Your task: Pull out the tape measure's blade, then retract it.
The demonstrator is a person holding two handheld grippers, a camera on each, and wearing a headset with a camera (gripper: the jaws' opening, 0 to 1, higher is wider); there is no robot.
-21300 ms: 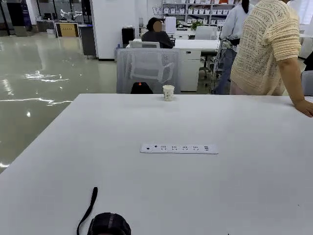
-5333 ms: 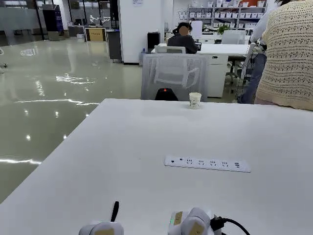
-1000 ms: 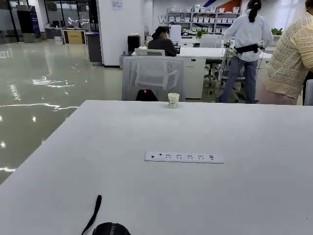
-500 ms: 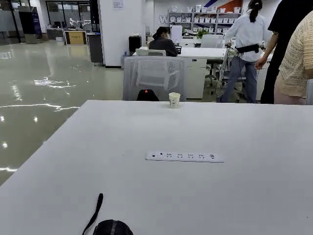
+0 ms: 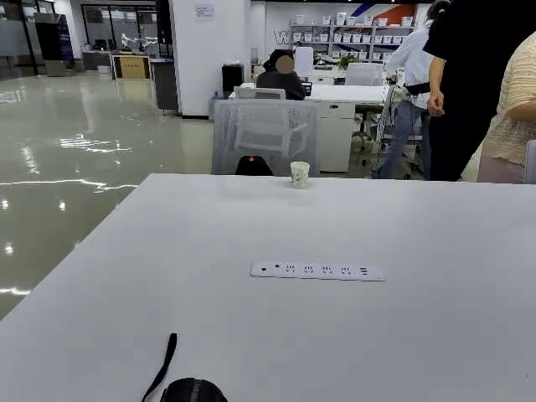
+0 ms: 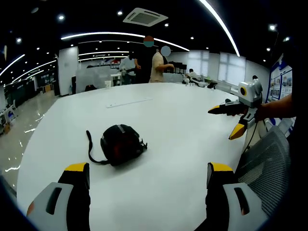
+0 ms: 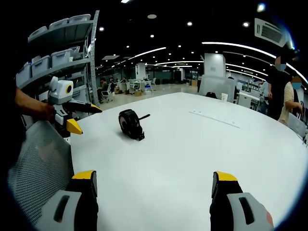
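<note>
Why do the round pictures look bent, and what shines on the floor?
Left gripper view and right gripper view: fisheye lenses bow the table and the ceiling light strips. Head view: undistorted; light glares off the glossy floor.

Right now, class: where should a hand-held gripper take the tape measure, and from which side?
Probably the tape measure by its black case, jaws across the broad faces, coming from the side opposite the strap: the rounded rim offers little purchase.
</note>
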